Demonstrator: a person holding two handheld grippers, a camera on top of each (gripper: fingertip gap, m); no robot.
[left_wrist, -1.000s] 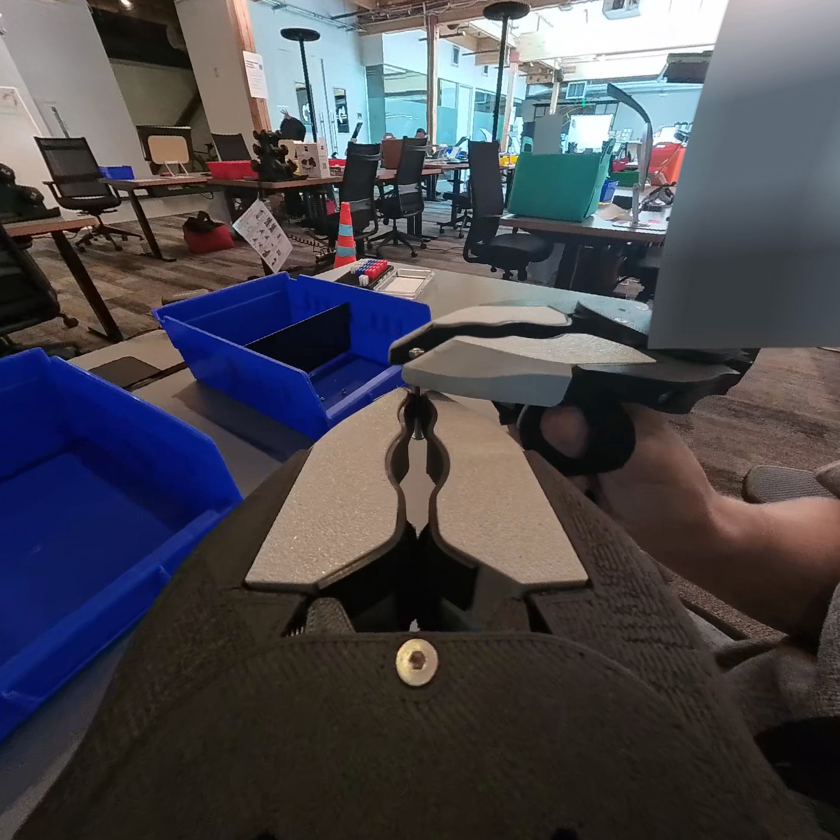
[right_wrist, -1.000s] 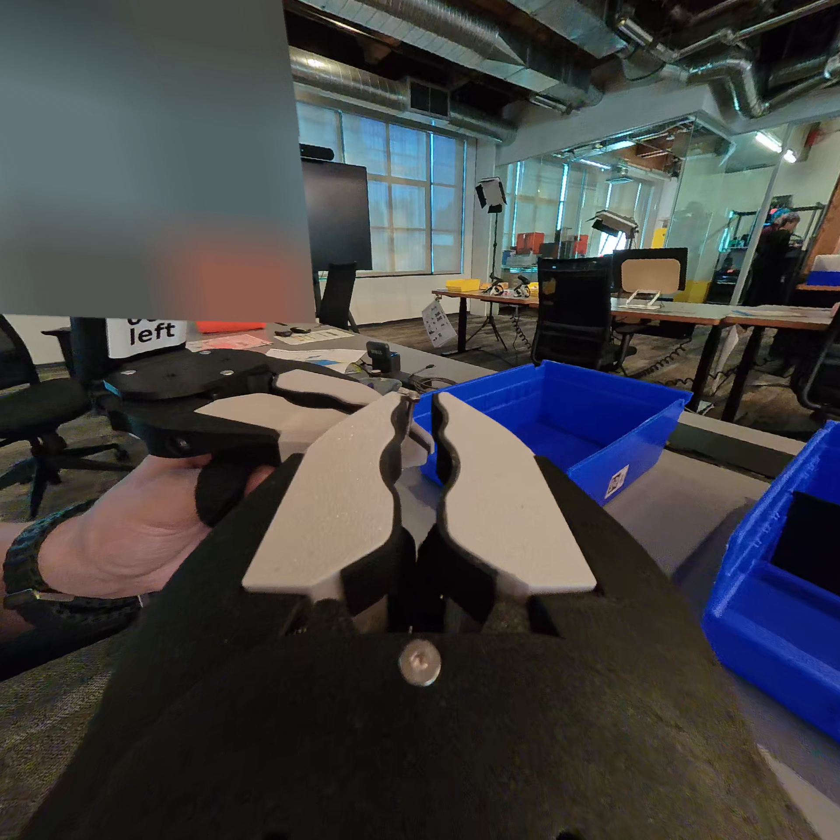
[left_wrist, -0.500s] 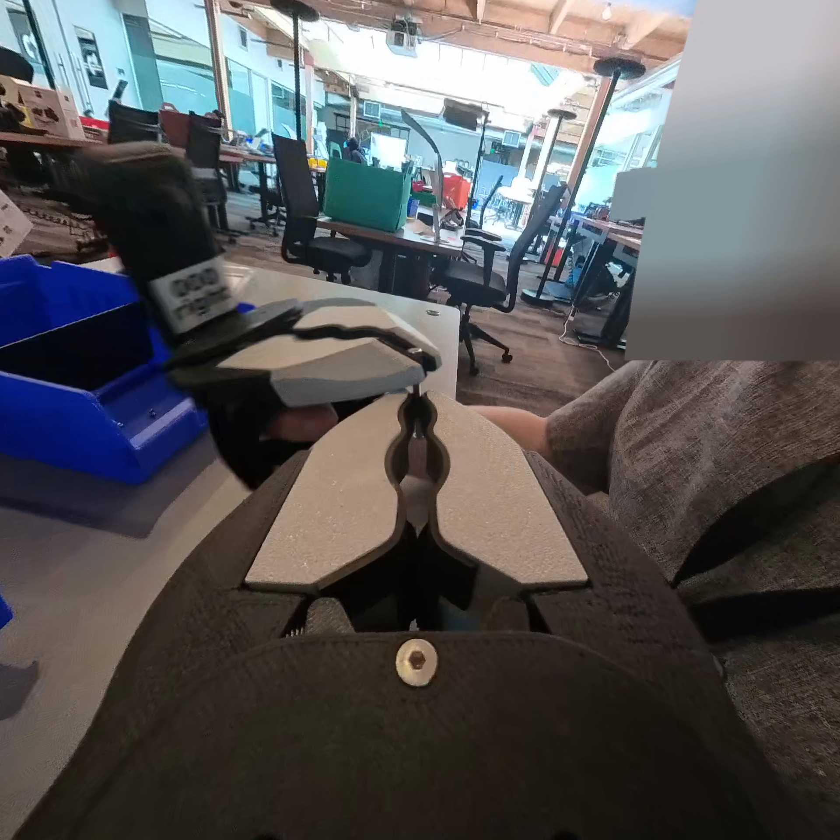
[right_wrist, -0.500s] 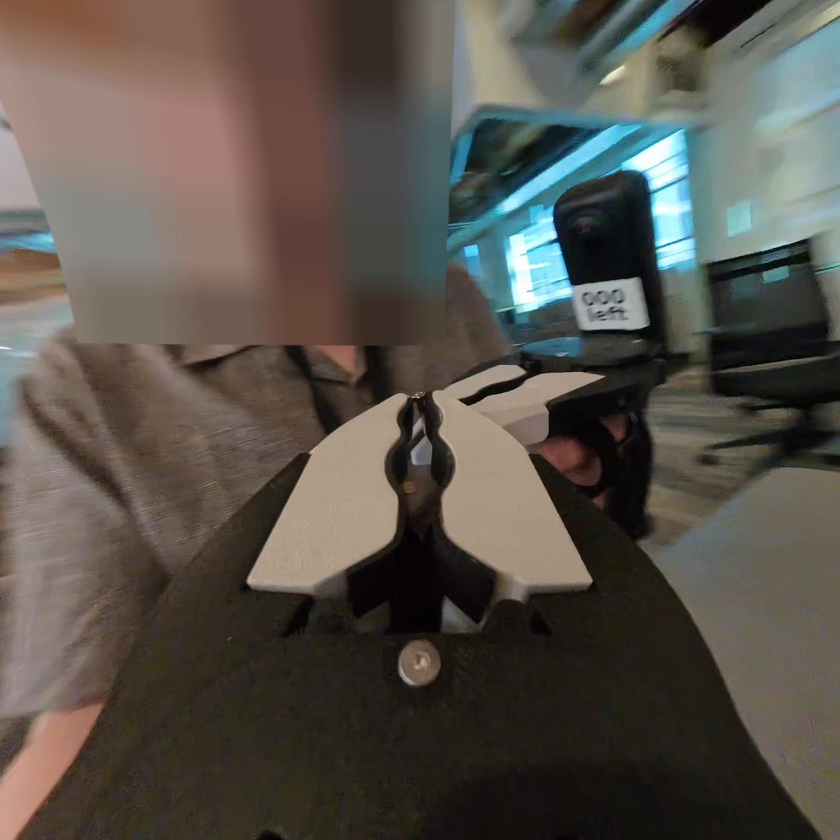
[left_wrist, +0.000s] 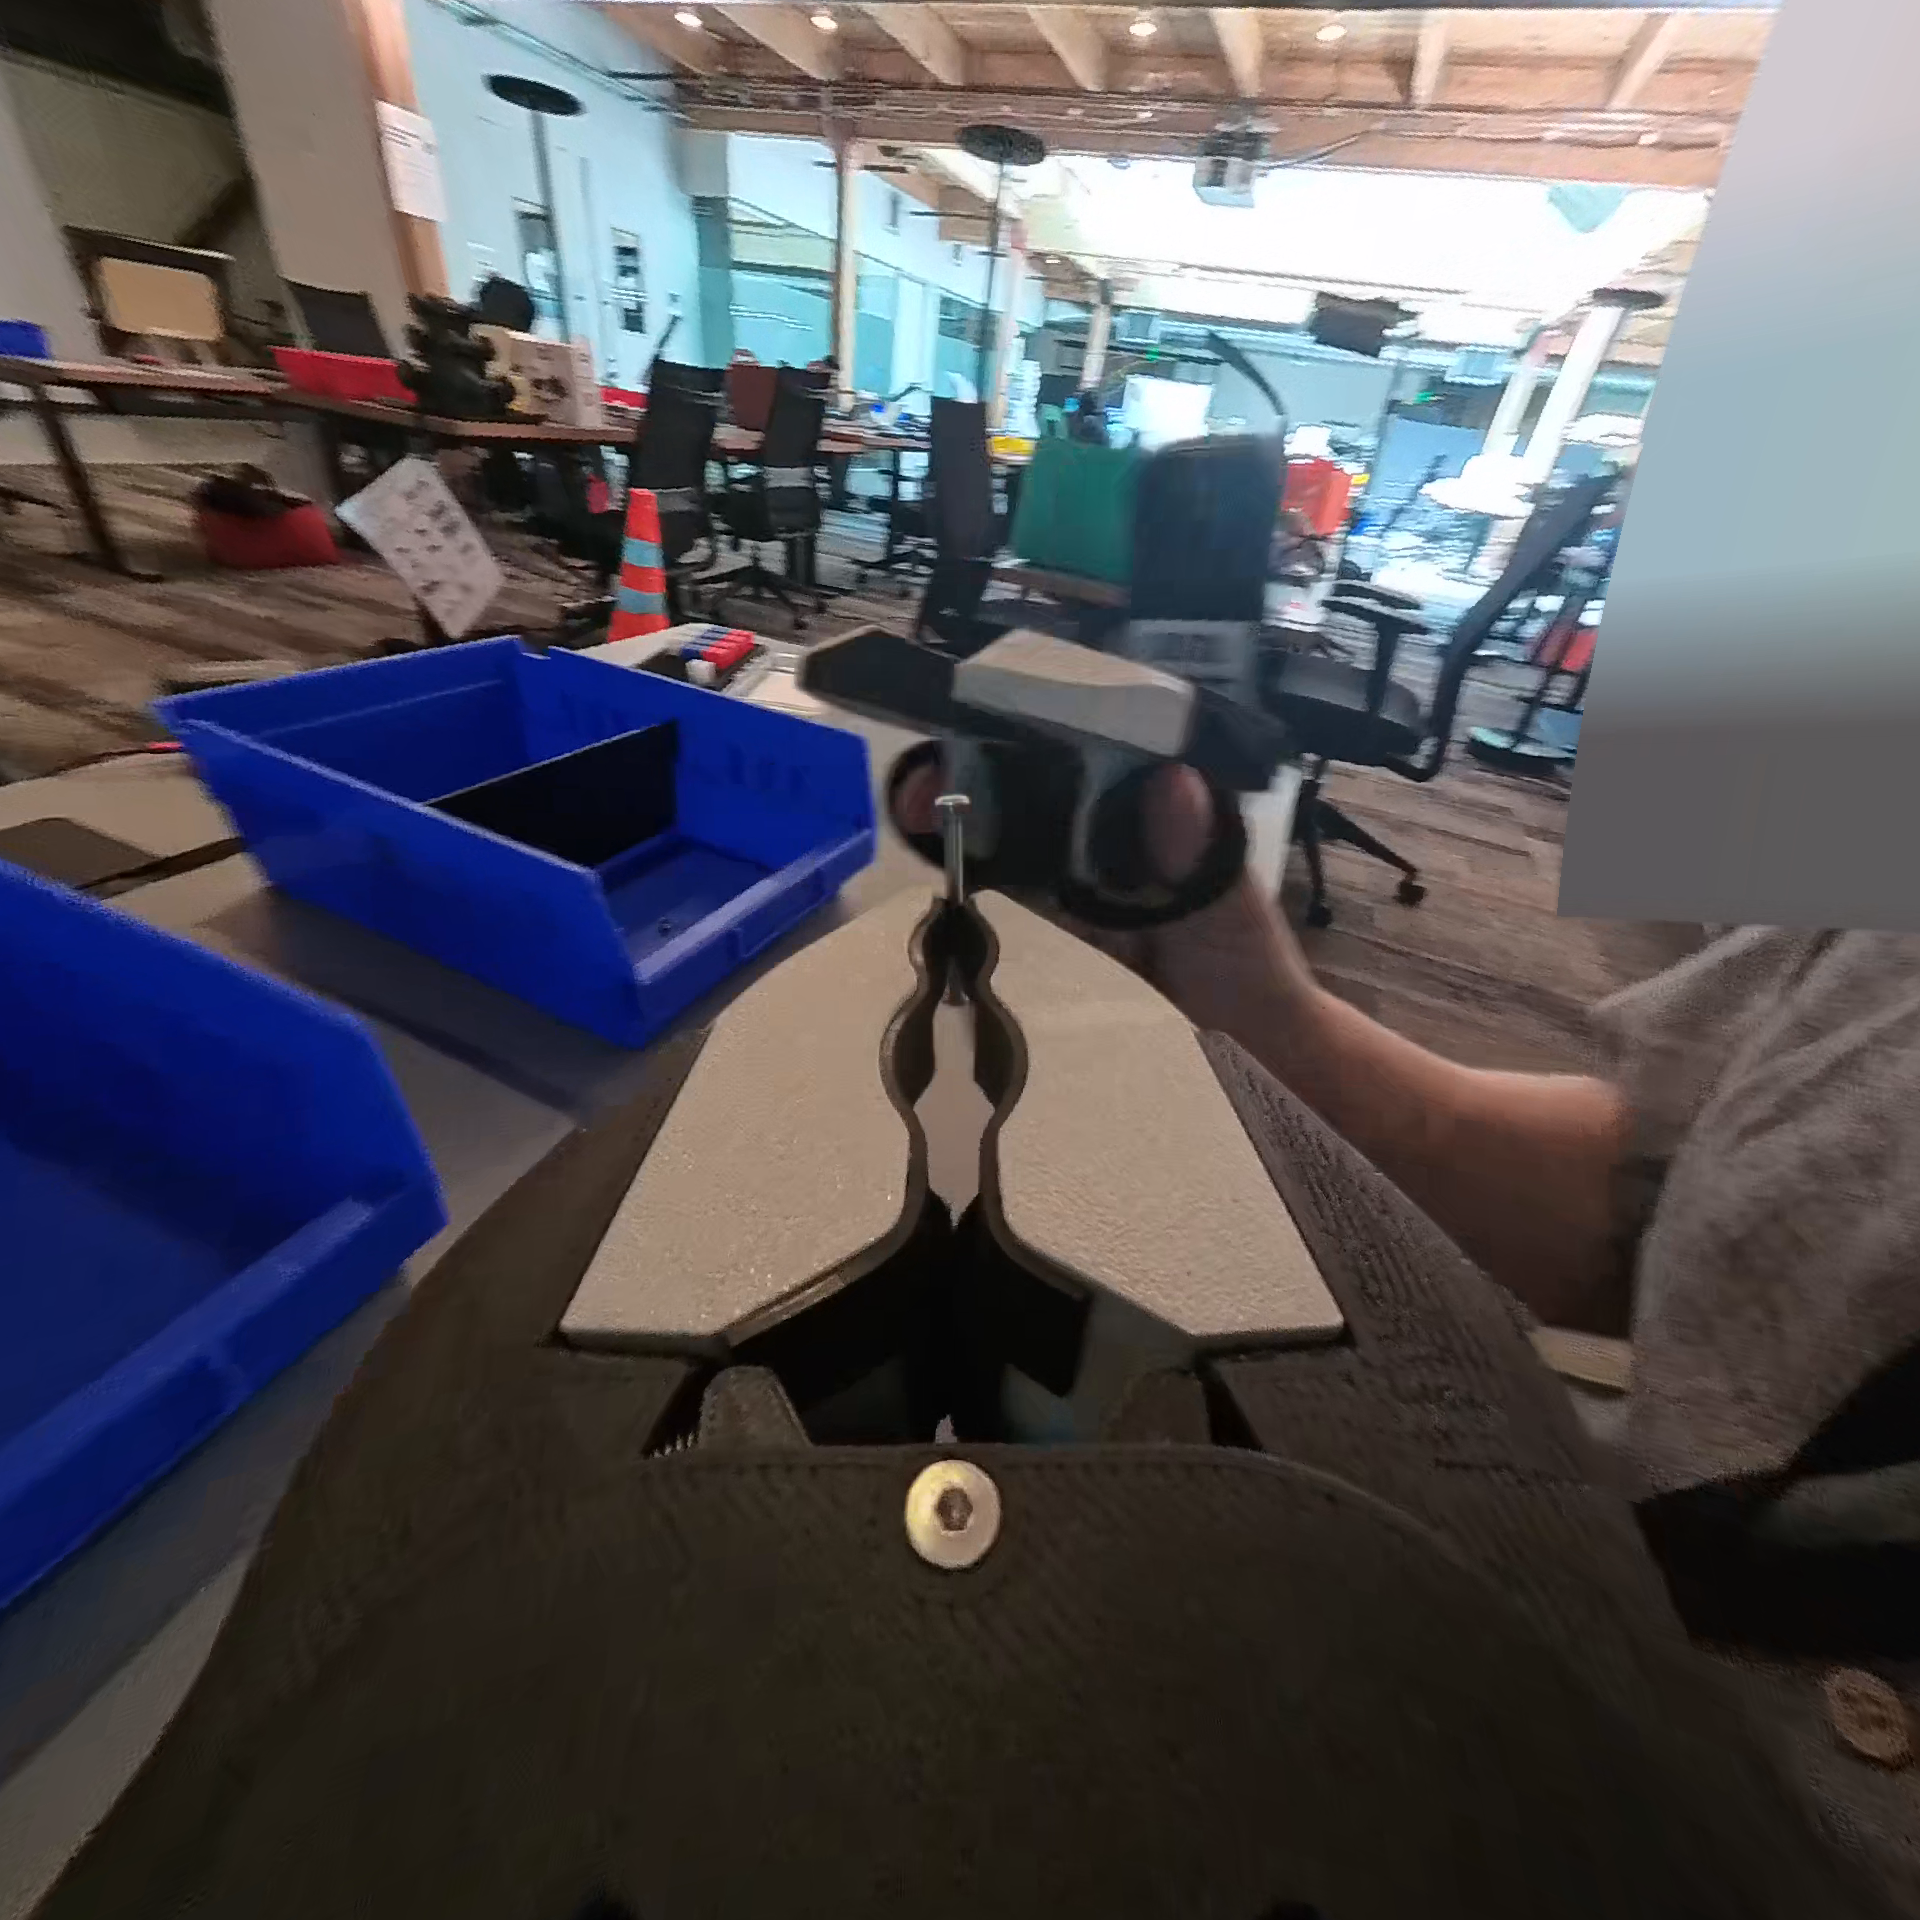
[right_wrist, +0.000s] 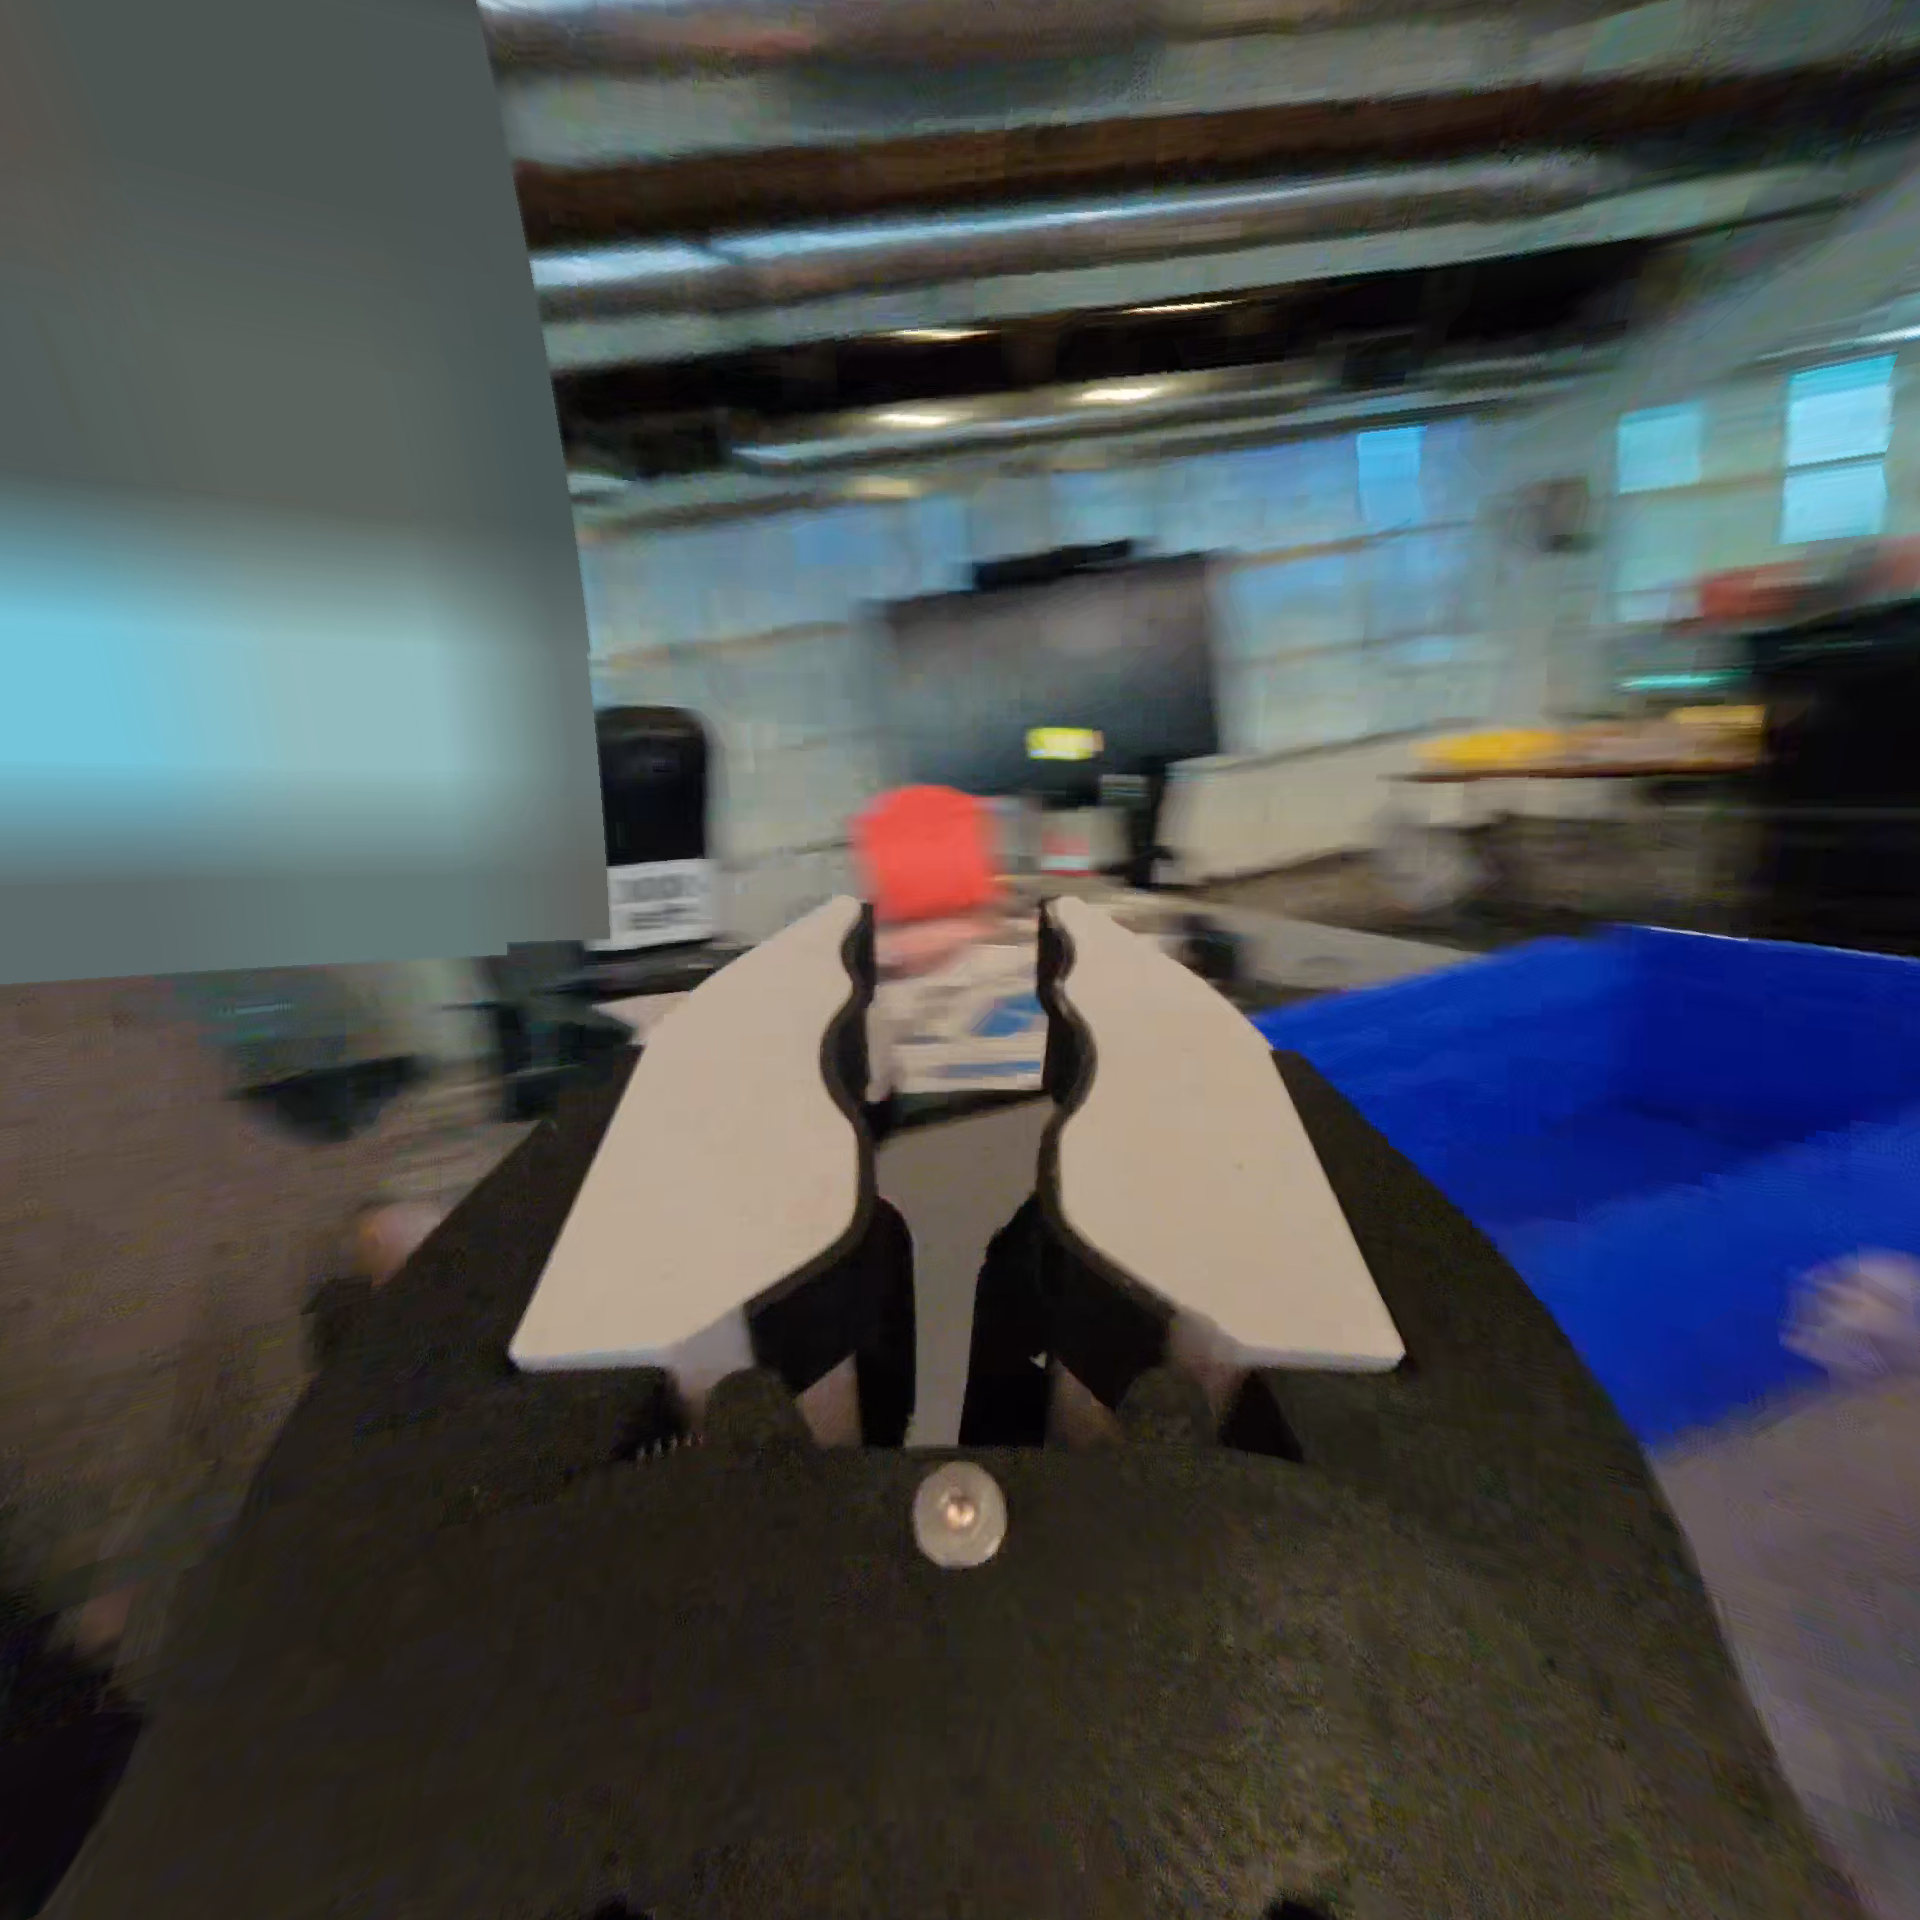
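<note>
Between left tongs (left_wrist: 957, 914), slim metal screw (left_wrist: 954, 862)

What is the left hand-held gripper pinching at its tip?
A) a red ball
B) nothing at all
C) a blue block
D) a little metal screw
D: in the left wrist view the left hand-held gripper is closed on a small silver metal screw, whose flat head sticks up above the grey fingertips, in front of the blue plastic bin with a black divider.
</note>
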